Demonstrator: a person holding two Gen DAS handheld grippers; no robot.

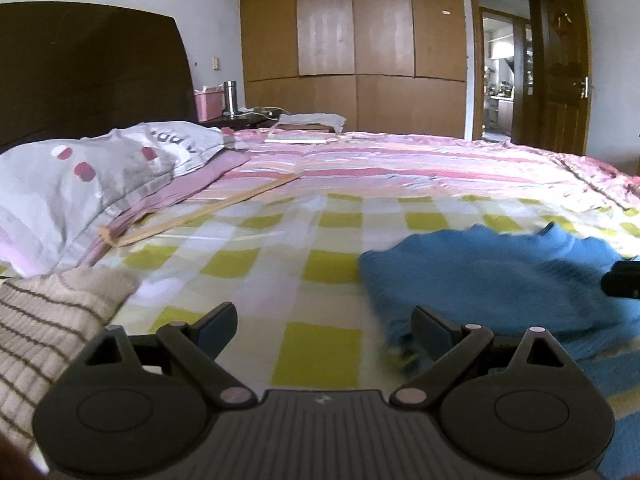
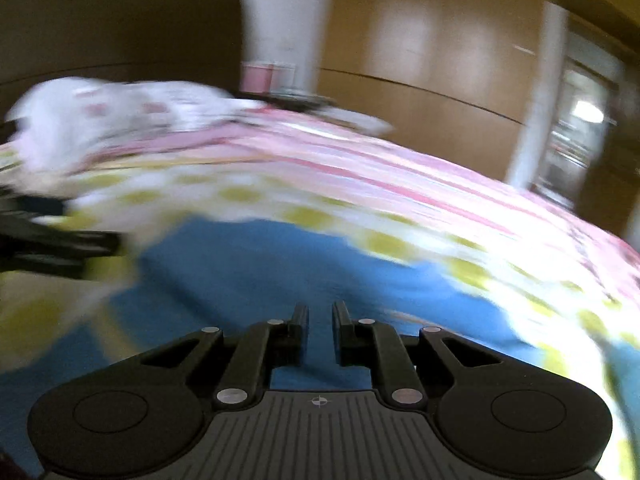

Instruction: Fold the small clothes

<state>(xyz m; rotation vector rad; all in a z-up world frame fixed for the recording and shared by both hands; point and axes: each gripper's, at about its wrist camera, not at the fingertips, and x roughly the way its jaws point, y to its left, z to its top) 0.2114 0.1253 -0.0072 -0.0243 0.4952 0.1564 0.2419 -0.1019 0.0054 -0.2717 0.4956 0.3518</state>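
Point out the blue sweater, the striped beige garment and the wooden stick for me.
blue sweater (image 1: 496, 280): left wrist view, middle of the knit.
striped beige garment (image 1: 44, 328): left wrist view, its striped top.
wooden stick (image 1: 224, 208): left wrist view, mid-length.

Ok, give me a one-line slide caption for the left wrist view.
Open left hand-held gripper poised over the yellow-checked bedsheet, beside a rumpled blue knitted sweater.

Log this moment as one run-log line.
left gripper: open, empty | right gripper: narrow gap, grip unclear, blurred | blue sweater: on checked sheet | striped garment: left
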